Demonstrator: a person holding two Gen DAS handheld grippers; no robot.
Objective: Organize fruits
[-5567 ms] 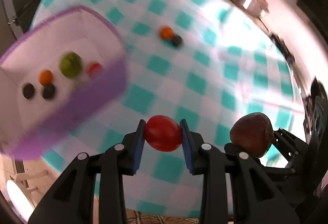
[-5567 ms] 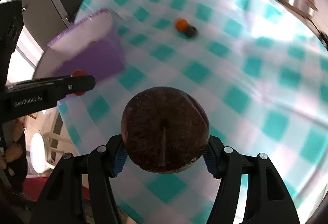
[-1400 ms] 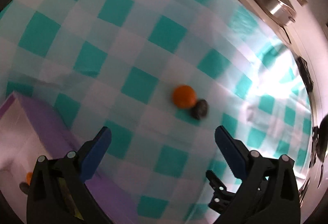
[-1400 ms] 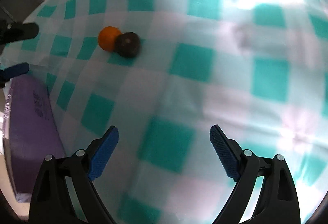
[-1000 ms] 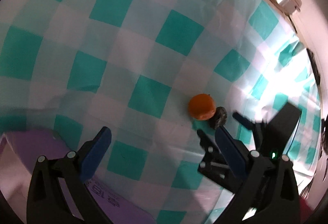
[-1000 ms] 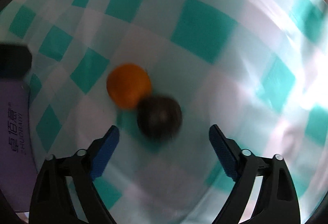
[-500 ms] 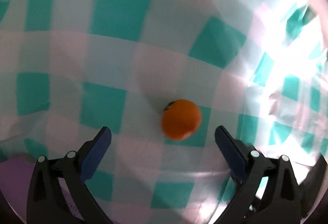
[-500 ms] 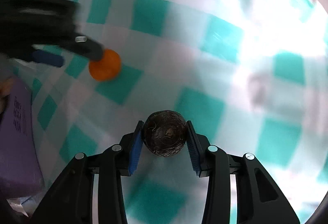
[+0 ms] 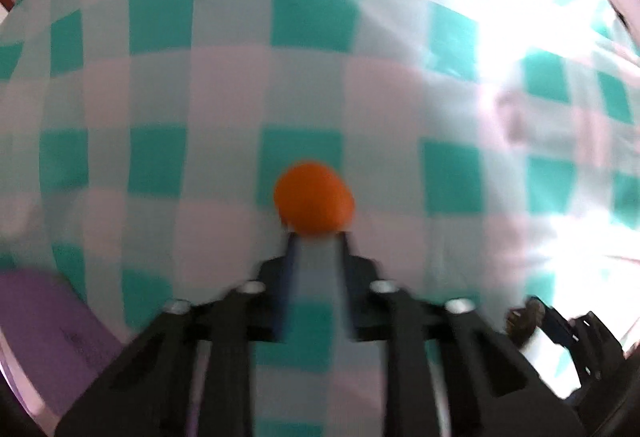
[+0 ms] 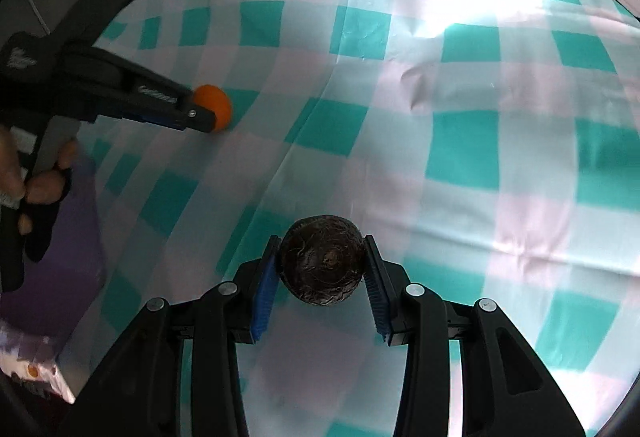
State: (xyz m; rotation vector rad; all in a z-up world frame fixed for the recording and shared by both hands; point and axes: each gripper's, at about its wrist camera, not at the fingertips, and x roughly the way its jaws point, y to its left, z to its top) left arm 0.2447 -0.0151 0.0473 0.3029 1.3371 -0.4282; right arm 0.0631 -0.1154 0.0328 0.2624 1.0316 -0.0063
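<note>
A small orange fruit (image 9: 314, 199) sits at the tips of my left gripper (image 9: 317, 237), whose fingers have closed in on its near side; the view is blurred. In the right wrist view the same orange fruit (image 10: 214, 109) is pinched at the left gripper's tip (image 10: 200, 115). My right gripper (image 10: 322, 269) is shut on a dark brown wrinkled round fruit (image 10: 322, 265) and holds it above the teal-and-white checked tablecloth (image 10: 460, 157).
A purple box (image 9: 48, 317) lies at the lower left of the left wrist view, and it also shows at the left edge of the right wrist view (image 10: 52, 269). A hand (image 10: 36, 177) holds the left gripper's handle.
My left gripper has gone from wide open to closed on the orange fruit. My right gripper stays shut on the dark fruit and has lifted it away from the orange one.
</note>
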